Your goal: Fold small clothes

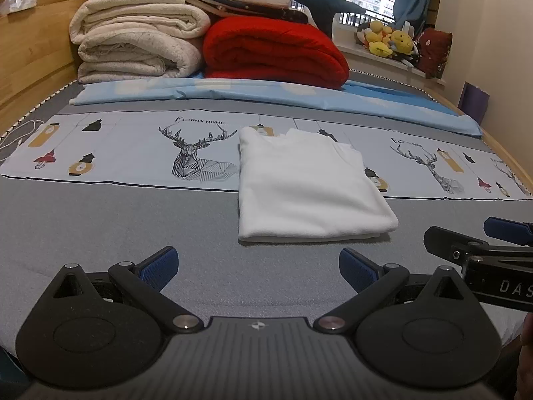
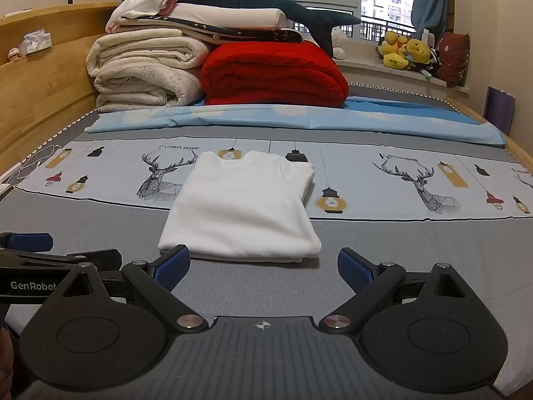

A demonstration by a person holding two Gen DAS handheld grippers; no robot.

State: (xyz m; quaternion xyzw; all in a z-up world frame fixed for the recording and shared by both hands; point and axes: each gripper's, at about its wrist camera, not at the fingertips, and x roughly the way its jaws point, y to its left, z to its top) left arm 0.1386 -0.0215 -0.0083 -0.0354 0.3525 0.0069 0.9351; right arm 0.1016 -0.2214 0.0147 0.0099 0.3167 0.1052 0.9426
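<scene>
A white garment (image 1: 306, 183) lies folded into a neat rectangle on the bed, half on the grey sheet (image 1: 116, 226) and half on the deer-print band. The same white garment (image 2: 243, 206) fills the middle of the right wrist view. My left gripper (image 1: 258, 265) is open, a little short of the garment's near edge, with nothing between its blue pads. My right gripper (image 2: 263, 266) is open too, just before the near edge, its left pad (image 2: 173, 265) close to the fabric's corner. Each gripper shows at the side of the other's view.
Stacked cream blankets (image 1: 136, 43) and a red quilt (image 1: 276, 50) stand at the far end of the bed. A light blue sheet (image 1: 266, 95) lies before them. A wooden headboard (image 1: 30, 53) runs along the left. Plush toys (image 2: 406, 51) sit on the windowsill.
</scene>
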